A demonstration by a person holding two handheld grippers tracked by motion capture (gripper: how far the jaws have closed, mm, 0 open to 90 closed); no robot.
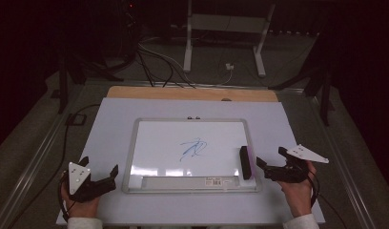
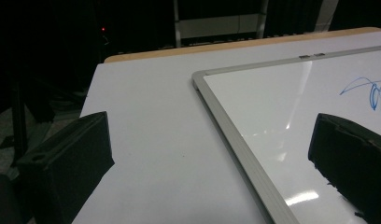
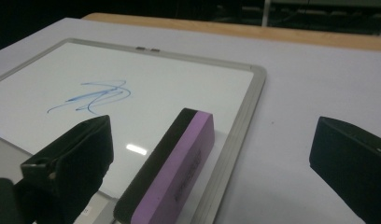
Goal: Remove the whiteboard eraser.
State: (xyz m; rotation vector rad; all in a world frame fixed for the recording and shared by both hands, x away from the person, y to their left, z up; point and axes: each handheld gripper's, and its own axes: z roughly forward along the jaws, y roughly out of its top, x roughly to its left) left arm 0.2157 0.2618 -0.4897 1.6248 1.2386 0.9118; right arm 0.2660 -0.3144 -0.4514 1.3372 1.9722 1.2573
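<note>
High view: a whiteboard (image 1: 192,152) lies flat on a white table (image 1: 111,124), with a blue scribble (image 1: 193,148) near its middle. An eraser (image 1: 246,162) rests on the board's right edge, long side running along the frame. The left gripper (image 1: 99,172) sits on the table just left of the board's near corner, held in the left hand (image 1: 80,202), jaws spread wide and empty. The right gripper (image 1: 271,161) is just right of the eraser, held in the right hand (image 1: 297,188), jaws apart and holding nothing.

Left gripper view: the two black jaws stand wide open, with bare table and the board's grey frame (image 2: 235,140) between them. The scribble (image 2: 366,91) shows at the far right.

Right gripper view: the jaws are wide open with the eraser (image 3: 172,170) between them, purple body with a black side, lying against the frame (image 3: 240,126). I cannot tell whether either jaw touches it. The scribble (image 3: 93,95) lies beyond, to the left
</note>
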